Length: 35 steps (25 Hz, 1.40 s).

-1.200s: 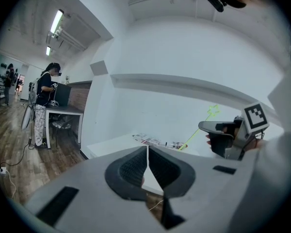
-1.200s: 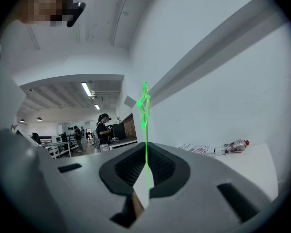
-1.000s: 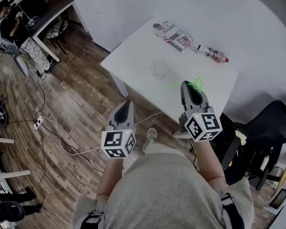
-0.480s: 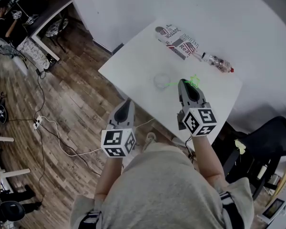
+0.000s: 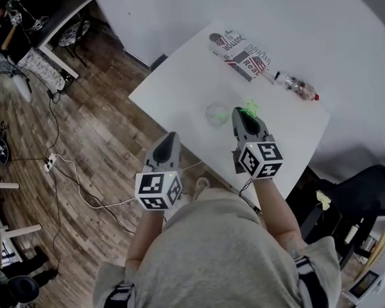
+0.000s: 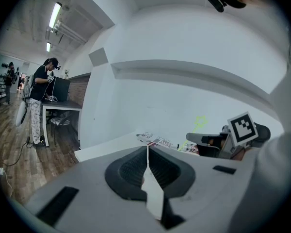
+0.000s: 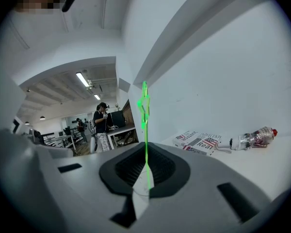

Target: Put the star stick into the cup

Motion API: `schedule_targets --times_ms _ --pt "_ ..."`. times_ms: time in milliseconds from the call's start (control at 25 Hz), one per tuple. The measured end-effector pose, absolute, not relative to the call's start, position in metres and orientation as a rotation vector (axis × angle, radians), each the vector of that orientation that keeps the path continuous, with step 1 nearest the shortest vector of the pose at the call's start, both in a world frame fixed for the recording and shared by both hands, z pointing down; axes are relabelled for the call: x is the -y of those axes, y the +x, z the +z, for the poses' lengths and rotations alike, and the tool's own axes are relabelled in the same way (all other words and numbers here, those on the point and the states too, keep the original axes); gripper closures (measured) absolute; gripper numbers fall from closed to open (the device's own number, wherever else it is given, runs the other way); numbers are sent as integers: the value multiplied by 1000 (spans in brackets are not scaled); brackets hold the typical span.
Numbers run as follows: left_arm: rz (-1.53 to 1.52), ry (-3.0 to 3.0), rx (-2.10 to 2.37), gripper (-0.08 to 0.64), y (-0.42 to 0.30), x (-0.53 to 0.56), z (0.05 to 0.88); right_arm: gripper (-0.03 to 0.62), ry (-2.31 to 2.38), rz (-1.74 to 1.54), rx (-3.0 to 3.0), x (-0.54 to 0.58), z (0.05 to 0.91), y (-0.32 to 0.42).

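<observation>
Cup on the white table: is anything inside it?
Nothing shows inside the clear cup in the head view, though it is small there. The star stick is outside it, clamped in the right tool beside the cup. Nothing covers the cup.

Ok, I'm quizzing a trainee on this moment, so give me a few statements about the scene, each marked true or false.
1. The right gripper is shut on the star stick. True.
2. The star stick stands in the cup. False: it is in the right gripper's jaws, beside the cup.
3. The left gripper holds the bottle. False: its jaws are shut on nothing.
4. The bottle lies on its side on the table. True.
</observation>
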<state>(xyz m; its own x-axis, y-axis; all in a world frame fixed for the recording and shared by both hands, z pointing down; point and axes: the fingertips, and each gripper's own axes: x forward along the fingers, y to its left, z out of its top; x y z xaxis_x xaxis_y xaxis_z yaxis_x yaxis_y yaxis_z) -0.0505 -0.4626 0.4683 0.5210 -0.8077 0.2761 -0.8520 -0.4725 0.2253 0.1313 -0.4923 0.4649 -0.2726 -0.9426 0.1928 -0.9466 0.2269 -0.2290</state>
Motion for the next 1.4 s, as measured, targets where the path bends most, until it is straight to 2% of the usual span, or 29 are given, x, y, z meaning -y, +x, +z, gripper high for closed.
schedule_targets --times_ms 560,1400 --pt "209 2403 1386 546 -48 474 482 580 1820 575 2389 509 519 125" --pt "216 2409 1363 547 -48 461 485 563 1918 622 2322 502 533 148"
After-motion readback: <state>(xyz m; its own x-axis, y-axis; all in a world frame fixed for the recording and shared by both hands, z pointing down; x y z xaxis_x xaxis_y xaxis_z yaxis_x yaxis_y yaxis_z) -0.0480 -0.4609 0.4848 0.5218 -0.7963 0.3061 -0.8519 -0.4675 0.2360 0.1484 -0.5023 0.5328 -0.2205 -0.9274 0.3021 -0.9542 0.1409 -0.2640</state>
